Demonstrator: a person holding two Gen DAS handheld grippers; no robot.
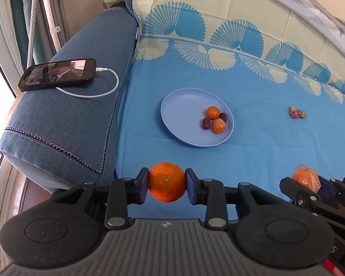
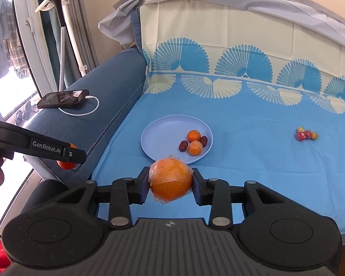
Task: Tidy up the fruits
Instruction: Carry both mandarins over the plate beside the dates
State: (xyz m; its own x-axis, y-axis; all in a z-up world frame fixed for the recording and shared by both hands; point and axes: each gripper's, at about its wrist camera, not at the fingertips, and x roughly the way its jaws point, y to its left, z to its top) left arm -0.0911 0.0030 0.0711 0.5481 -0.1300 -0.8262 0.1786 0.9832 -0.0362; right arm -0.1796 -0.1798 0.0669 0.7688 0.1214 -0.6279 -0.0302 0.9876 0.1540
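Observation:
My left gripper (image 1: 167, 181) is shut on a bare orange (image 1: 167, 185), held above the near edge of the blue sheet. My right gripper (image 2: 170, 182) is shut on a plastic-wrapped orange (image 2: 170, 181), just in front of the light blue plate (image 2: 158, 135). The plate (image 1: 184, 112) holds two small oranges (image 1: 213, 112) and two dark red dates (image 1: 206, 123). The right gripper with its wrapped orange (image 1: 306, 180) shows at the right in the left wrist view. The left gripper (image 2: 67, 157) and its orange (image 2: 66, 164) show at the left in the right wrist view.
A small cluster of red and yellow fruits (image 1: 296, 113) lies on the sheet to the right of the plate, also in the right wrist view (image 2: 307, 134). A phone (image 1: 57, 74) on a white cable lies on the blue sofa arm (image 1: 69, 119) at left.

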